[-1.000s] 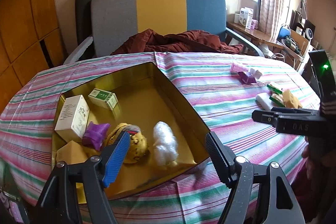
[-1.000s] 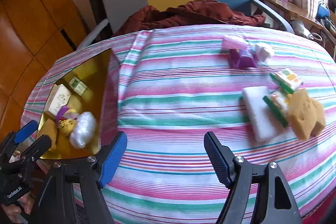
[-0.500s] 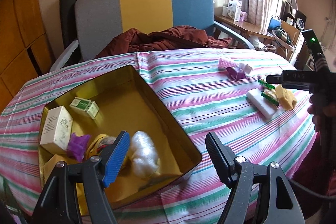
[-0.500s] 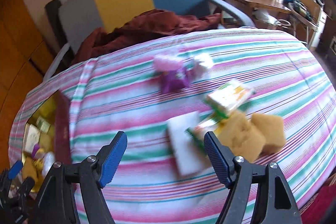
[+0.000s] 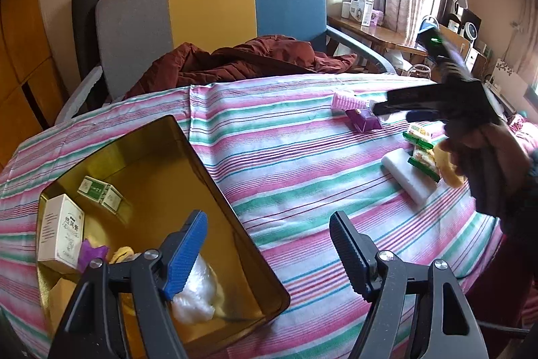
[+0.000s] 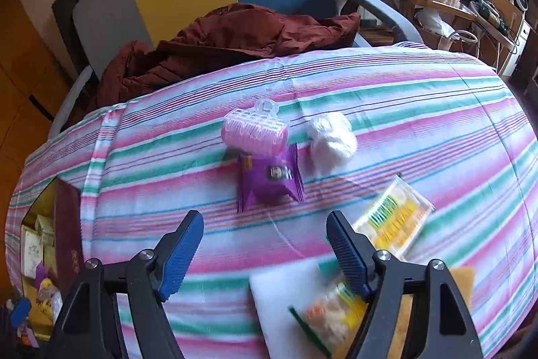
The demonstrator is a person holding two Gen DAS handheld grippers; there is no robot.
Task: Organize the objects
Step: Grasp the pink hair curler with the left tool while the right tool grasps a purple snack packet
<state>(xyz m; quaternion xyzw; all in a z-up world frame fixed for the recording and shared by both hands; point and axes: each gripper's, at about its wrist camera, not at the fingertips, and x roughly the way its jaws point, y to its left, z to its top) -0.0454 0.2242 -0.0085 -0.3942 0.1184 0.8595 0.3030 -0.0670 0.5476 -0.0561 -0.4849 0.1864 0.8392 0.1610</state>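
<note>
A gold tin [image 5: 235,224] is sitting on the striped bench [image 5: 285,157], holding a white box [image 5: 60,231] with Chinese print too small to read, a green-and-white carton [image 5: 99,190], a purple wrapper [image 5: 89,251], something yellow and a clear plastic wad [image 5: 198,291]. The left tool [image 5: 265,244] is hanging wide and empty over the tin's near corner. The right tool [image 6: 264,244] is also standing wide, gripping nothing, above a white sponge [image 6: 285,298]. Just beyond it are lying a purple packet [image 6: 269,180] with unreadable print, a pink roller [image 6: 255,132] and a toothpick box [image 6: 393,221]. Since a second ago, the right tool has been swinging from bare cloth to over these loose things, and the tin is now lying further left in the left wrist view.
</note>
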